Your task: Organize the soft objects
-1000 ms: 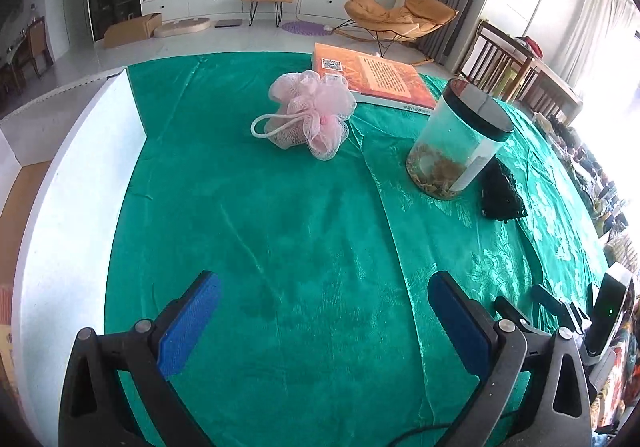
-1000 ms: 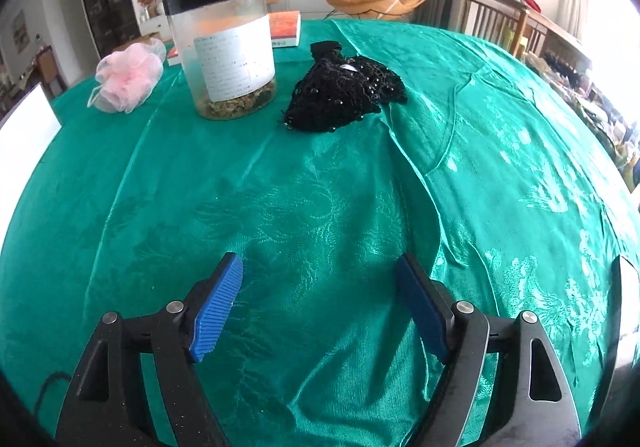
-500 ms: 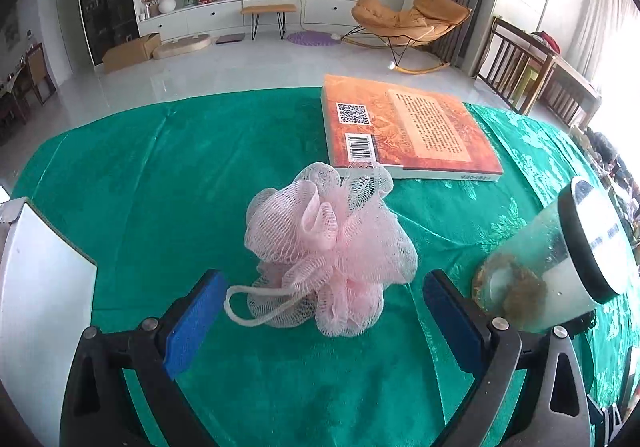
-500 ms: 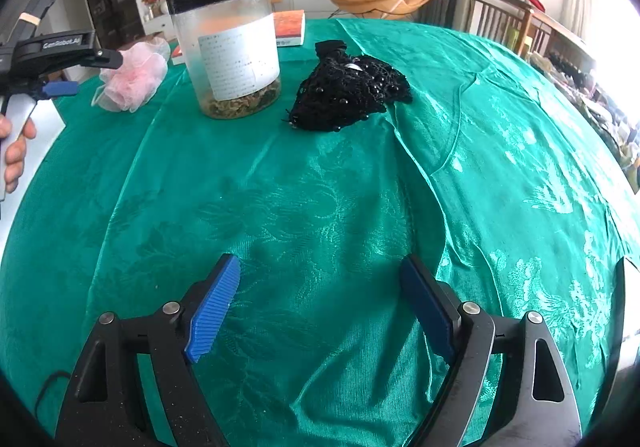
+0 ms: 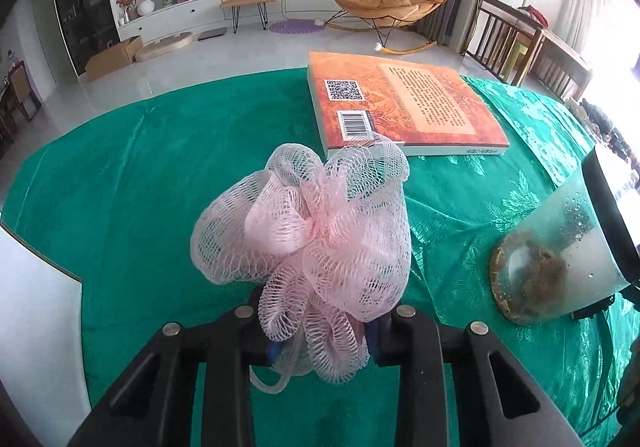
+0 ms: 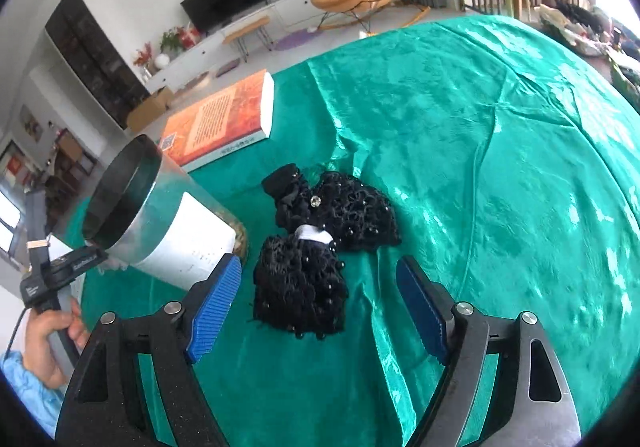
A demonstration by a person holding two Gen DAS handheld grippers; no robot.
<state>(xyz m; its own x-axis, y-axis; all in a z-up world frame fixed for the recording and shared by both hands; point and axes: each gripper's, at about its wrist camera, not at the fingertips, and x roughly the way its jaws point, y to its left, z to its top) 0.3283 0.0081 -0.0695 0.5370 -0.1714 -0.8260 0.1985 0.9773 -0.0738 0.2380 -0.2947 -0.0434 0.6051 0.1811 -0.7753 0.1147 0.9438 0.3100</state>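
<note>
Left wrist view: my left gripper [image 5: 322,339] has just been closing, and its blue pads now pinch the base of the pink mesh bath pouf [image 5: 316,235]. The netting bulges above the jaws and its cord loop hangs below them at 6 o'clock. The pouf sits over the green tablecloth [image 5: 140,175] that covers the table. An orange paperback book [image 5: 404,103] lies flat at 1 o'clock, back cover up, its near corner just behind the pouf. A clear plastic jar [image 5: 560,259] with a black lid stands at 3 o'clock, brown contents settled at its bottom.

Right wrist view: my right gripper [image 6: 320,299] stands wide, its jaws having narrowed slightly, with nothing pressed between the pads. The black beaded lace fabric [image 6: 320,239] lies bunched on the cloth at 12 o'clock; its near lobe reaches in between the fingertips, closer to the left pad, and whether it touches that pad I cannot tell. The jar appears at 10 o'clock, just beside the fabric, and the book lies beyond it at 11 o'clock. At 8 o'clock my left hand [image 6: 52,343], in a light blue sleeve, grips the handle of the left gripper.
</note>
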